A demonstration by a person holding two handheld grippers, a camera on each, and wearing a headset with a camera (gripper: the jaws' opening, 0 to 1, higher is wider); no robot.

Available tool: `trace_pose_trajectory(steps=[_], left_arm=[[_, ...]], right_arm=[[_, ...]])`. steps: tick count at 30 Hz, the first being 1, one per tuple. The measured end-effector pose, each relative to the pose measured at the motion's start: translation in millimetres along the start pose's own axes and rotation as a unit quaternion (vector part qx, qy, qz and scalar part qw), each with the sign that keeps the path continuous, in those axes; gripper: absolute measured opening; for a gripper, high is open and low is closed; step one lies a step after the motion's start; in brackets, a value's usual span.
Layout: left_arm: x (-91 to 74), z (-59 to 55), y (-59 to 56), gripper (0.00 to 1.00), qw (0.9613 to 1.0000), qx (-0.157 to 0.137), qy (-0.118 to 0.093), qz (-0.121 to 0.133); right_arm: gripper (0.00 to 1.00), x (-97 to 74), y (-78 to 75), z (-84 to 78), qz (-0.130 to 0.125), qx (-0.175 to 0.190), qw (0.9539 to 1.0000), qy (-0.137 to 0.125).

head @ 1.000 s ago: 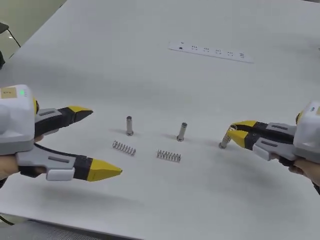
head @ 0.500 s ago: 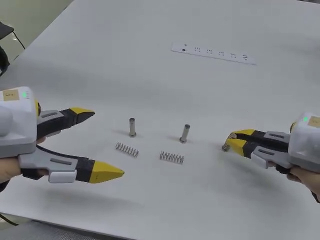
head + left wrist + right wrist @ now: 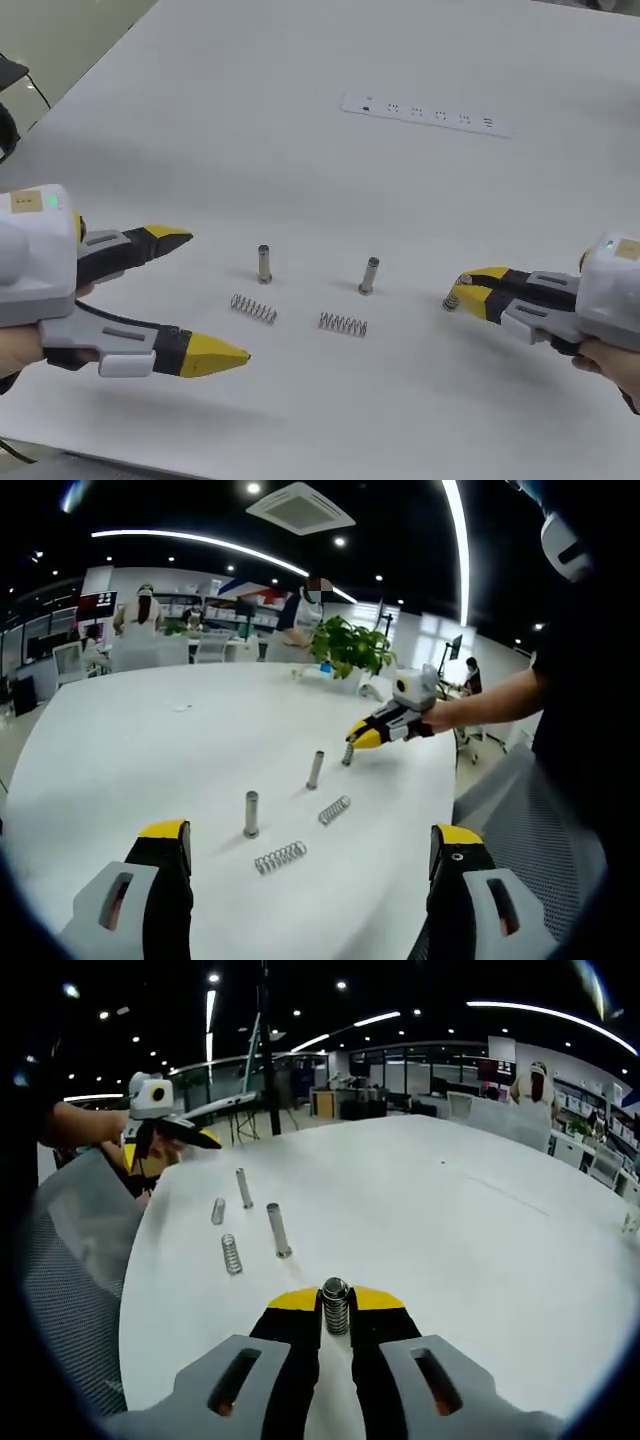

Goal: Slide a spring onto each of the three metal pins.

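Two standing pins (image 3: 264, 264), third pin (image 3: 452, 298) carrying one spring (image 3: 336, 1307), two loose springs (image 3: 343, 324), one power strip (image 3: 427, 113)

Light: bright, from ceiling lamps (image 3: 461, 540) above the table (image 3: 330, 60).
Shadows: soft and faint on the table.
Edges: gripper views look bent.

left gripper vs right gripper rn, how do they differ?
Left gripper: jaws spread wide, holding nothing; right gripper: jaws shut on a spring. Left gripper is nearest the left pin; right gripper sits past the middle pin, on the opposite side. Both have yellow tips on black jaws.
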State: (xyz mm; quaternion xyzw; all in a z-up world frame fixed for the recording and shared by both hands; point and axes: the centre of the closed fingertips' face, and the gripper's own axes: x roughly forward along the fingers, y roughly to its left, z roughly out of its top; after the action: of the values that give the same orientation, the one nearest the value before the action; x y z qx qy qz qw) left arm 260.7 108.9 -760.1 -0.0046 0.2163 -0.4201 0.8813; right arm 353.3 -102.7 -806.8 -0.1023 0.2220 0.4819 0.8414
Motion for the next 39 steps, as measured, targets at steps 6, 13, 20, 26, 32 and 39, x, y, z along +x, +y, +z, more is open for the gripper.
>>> trace_pose_trajectory(steps=[6,13,20,26,32,39], left_arm=[[0.1,-0.9,-1.1,0.96,1.0,0.001,0.001,-0.001],[-0.1,0.3,-2.2,0.97,1.0,0.0,-0.002,-0.003],[0.1,3.1,-1.5,0.97,1.0,0.0,-0.005,-0.001],[0.3,3.2,-0.9,0.97,1.0,0.0,-0.005,0.0],[0.6,2.2,-0.2,0.97,1.0,-0.001,-0.002,0.0],[1.5,2.1,0.0,0.97,1.0,-0.001,-0.002,0.001]], right_arm=[[0.09,0.6,0.1,0.5,0.001,0.002,1.0,0.004],[0.14,0.0,-2.5,2.2,-0.003,0.008,1.0,-0.001],[0.17,-1.6,-1.2,4.5,-0.001,0.016,0.9999,-0.006],[0.22,-4.2,-0.6,6.8,-0.002,0.028,0.9995,-0.015],[0.28,-9.5,4.7,11.8,0.002,0.034,0.9991,-0.025],[0.34,-16.4,7.0,19.7,0.004,0.035,0.9986,-0.039]])
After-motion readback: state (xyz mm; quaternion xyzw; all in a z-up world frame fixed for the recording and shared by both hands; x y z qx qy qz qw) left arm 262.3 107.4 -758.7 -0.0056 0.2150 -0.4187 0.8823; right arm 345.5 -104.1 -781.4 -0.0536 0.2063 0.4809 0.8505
